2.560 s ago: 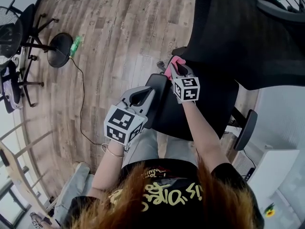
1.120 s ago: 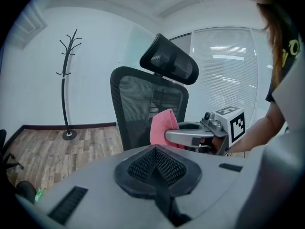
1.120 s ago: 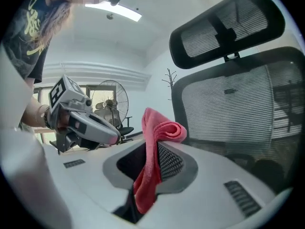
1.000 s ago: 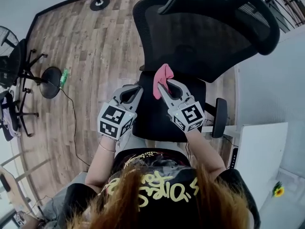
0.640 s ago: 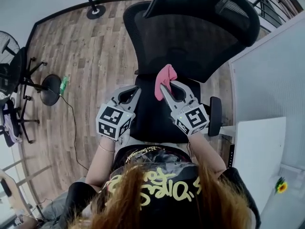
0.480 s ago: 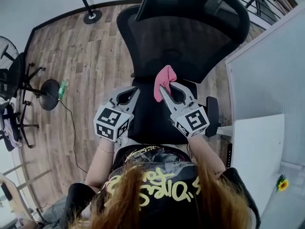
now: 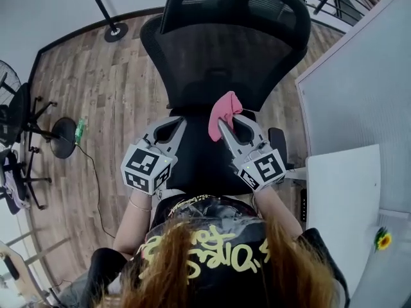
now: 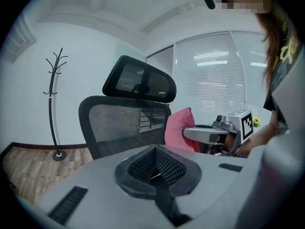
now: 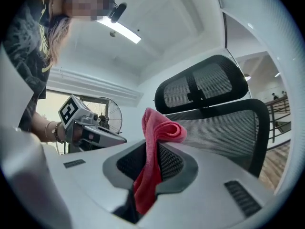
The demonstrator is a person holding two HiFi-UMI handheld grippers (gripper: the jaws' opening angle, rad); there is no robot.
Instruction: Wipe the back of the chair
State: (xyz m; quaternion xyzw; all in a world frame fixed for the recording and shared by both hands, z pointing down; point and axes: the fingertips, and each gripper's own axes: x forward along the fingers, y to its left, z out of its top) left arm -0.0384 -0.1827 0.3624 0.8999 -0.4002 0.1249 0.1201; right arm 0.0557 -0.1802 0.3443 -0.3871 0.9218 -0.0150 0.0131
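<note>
The chair back [image 7: 225, 63] is black see-through mesh in a dark frame, standing upright before the person with a separate mesh headrest [image 7: 234, 2] above it. A pink cloth [image 7: 223, 113], bunched and folded over at its top, is pinched in the closed jaws of the right gripper [image 7: 223, 123] low before the mesh, seemingly just short of touching it, though the angle leaves that unsure. The left gripper [image 7: 178, 122] hangs beside it over the seat [image 7: 192, 162], jaws pressed together on nothing.

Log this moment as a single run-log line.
left gripper: shut, empty | right gripper: shut on crumpled pink cloth | cloth: held in front of black mesh chair back, contact unclear
</note>
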